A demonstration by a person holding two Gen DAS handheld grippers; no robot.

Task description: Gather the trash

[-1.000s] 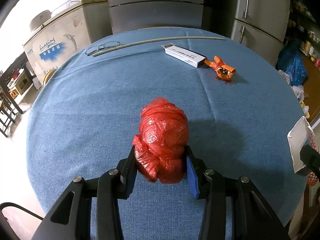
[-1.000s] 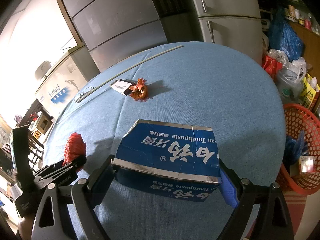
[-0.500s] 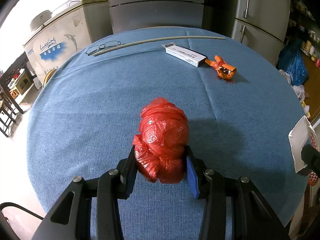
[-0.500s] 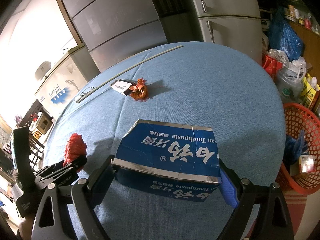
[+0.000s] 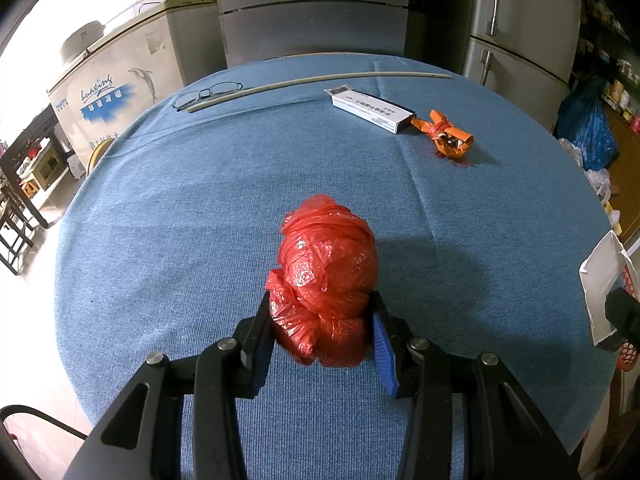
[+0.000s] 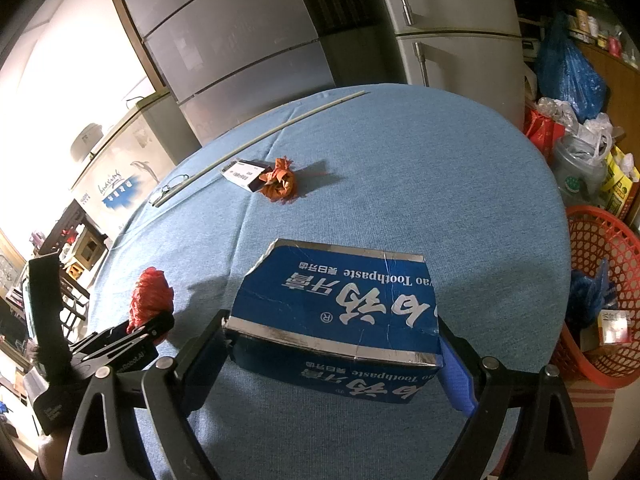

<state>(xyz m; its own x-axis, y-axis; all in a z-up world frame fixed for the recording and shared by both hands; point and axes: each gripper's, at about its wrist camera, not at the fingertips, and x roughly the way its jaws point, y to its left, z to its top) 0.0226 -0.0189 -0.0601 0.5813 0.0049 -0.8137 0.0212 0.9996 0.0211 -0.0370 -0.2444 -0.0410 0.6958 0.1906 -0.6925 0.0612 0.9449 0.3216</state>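
Observation:
My left gripper (image 5: 320, 320) is shut on a crumpled red plastic bag (image 5: 326, 276) and holds it over the round blue table (image 5: 180, 220). The bag also shows in the right wrist view (image 6: 150, 296), at the left. My right gripper (image 6: 332, 340) is shut on a torn blue toothpaste box (image 6: 340, 308) above the table's near side. An orange crumpled wrapper (image 5: 448, 140) lies at the far right of the table, next to a white flat box (image 5: 370, 108). A red mesh basket (image 6: 600, 292) with trash in it stands on the floor to the right of the table.
A pair of glasses (image 5: 208, 92) and a long thin rod (image 5: 320, 80) lie at the table's far edge. Grey fridges (image 6: 248, 40) stand behind it. Bags (image 6: 568, 76) pile up at the right. A white chest freezer (image 5: 116, 96) stands at the left.

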